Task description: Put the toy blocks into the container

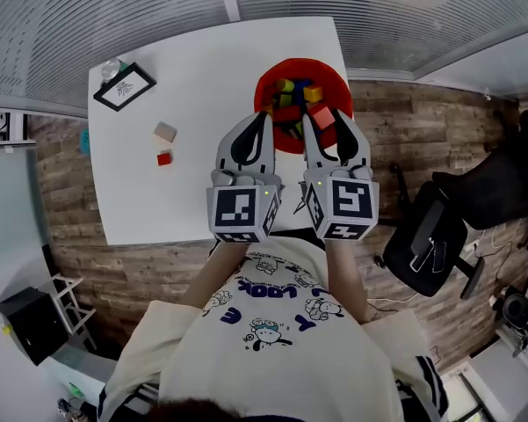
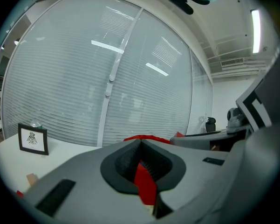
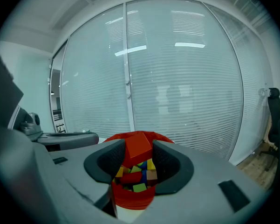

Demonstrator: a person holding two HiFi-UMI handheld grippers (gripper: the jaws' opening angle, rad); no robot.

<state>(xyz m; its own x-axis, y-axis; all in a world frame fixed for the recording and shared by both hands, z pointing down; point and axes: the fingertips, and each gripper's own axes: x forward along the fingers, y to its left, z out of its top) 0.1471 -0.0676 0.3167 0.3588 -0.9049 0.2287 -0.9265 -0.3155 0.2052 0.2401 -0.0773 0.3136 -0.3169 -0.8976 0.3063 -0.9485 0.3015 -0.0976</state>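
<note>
The tools hide the near half of the round red bowl [image 1: 285, 64], so only part of its heap of coloured blocks [image 1: 287, 90] shows; the left tool [image 1: 265, 112], ribbed black pads [image 2: 123, 164] pressed together on nothing, lets just a red sliver through. The right tool [image 1: 323, 120] is clamped on a smooth red block [image 3: 138, 146] right above the bowl. Well left of the bowl, a tan block [image 1: 164, 131] and a small red cube [image 1: 164, 158] lie on the white bench [image 1: 202, 69].

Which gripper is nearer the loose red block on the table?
Left: left gripper sits right of the loose red block; right gripper is farther right, over the container.
</note>
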